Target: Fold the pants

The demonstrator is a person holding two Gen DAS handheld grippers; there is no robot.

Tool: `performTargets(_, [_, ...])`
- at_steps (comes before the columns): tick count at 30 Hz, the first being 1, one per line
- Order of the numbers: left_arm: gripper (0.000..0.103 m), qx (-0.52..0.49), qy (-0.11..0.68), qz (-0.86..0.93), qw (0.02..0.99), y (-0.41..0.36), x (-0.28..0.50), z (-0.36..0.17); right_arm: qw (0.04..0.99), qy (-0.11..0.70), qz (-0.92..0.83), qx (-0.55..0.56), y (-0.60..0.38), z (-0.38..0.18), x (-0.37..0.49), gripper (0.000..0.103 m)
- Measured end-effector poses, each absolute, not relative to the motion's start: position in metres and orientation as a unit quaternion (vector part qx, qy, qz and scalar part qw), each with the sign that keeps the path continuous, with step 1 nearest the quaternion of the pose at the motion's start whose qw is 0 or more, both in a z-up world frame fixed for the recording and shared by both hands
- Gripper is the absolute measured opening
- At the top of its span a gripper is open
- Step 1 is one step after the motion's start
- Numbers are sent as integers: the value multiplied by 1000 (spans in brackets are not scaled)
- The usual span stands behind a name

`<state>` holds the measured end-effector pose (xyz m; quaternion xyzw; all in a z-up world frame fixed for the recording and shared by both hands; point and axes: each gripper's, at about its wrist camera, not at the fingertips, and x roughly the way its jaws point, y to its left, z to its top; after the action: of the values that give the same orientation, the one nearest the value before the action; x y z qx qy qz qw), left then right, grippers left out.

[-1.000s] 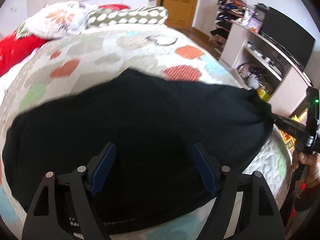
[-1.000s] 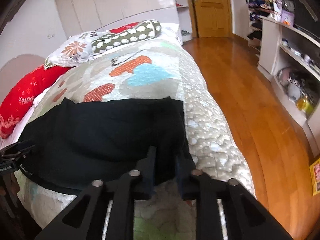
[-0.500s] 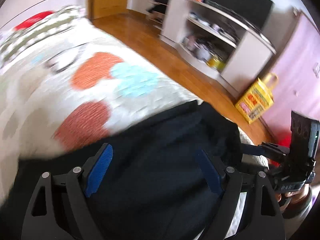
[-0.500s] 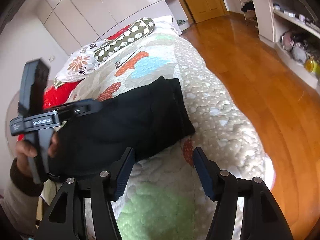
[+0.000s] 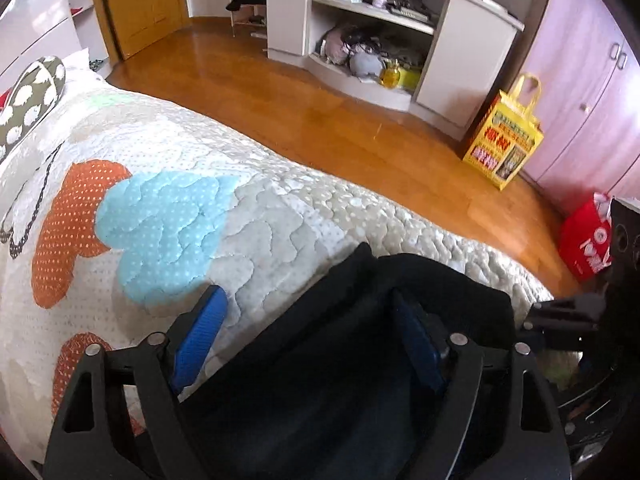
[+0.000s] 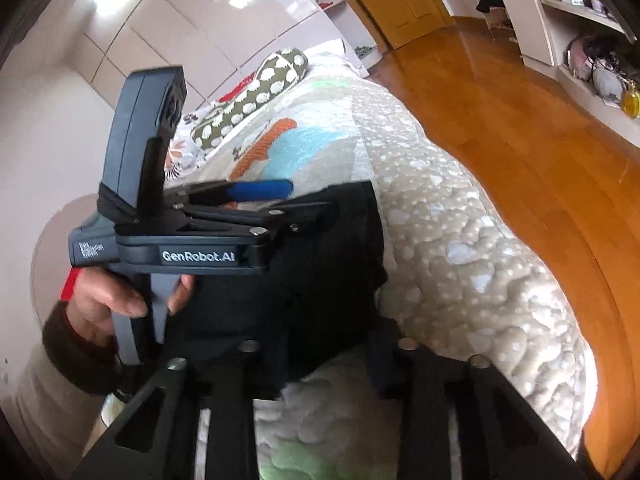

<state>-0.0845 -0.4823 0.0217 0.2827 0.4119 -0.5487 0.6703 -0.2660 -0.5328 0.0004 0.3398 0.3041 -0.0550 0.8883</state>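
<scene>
The black pants [image 5: 340, 380] lie folded in a thick bundle near the foot edge of the quilted bed [image 5: 168, 208]. My left gripper [image 5: 308, 340] is open and low over the bundle; its right finger rests on the cloth, its left blue pad [image 5: 198, 340] is over bare quilt. In the right wrist view the pants [image 6: 320, 280] lie just ahead, and the left gripper [image 6: 256, 196] reaches across them from the left. My right gripper [image 6: 320, 364] is open, its fingers straddling the near edge of the bundle.
The bed edge drops to a wooden floor [image 5: 320, 128] on the right. A white shelf unit [image 5: 380, 40], a yellow bag [image 5: 506, 140] and a red bag [image 5: 586, 240] stand beyond. A dotted bolster pillow [image 6: 256, 96] lies at the bed's head.
The right gripper has opened and let go of the pants. The left gripper has swung right across the bundle, close in front of the right gripper. The pants now lie in a narrower bundle.
</scene>
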Motion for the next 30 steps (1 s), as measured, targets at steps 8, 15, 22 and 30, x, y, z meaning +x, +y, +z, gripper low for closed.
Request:
performTargets(8, [51,171,417,-557,697,-418,-55,83,934,263,-24,239,-486,78,-259,21])
performTargets(15, [77,51,420,-469,775,-266,-9,126,947,282,91,125,-378,110,-212,20])
performTargets(22, [82,-11,464,-373,803,-158,-7,91,893,409,164,90,-288,37,-147,46])
performTargets(30, [82,-38,484,-370,792,-145,-36,65,920,349,122,128,-354,74,-191,61])
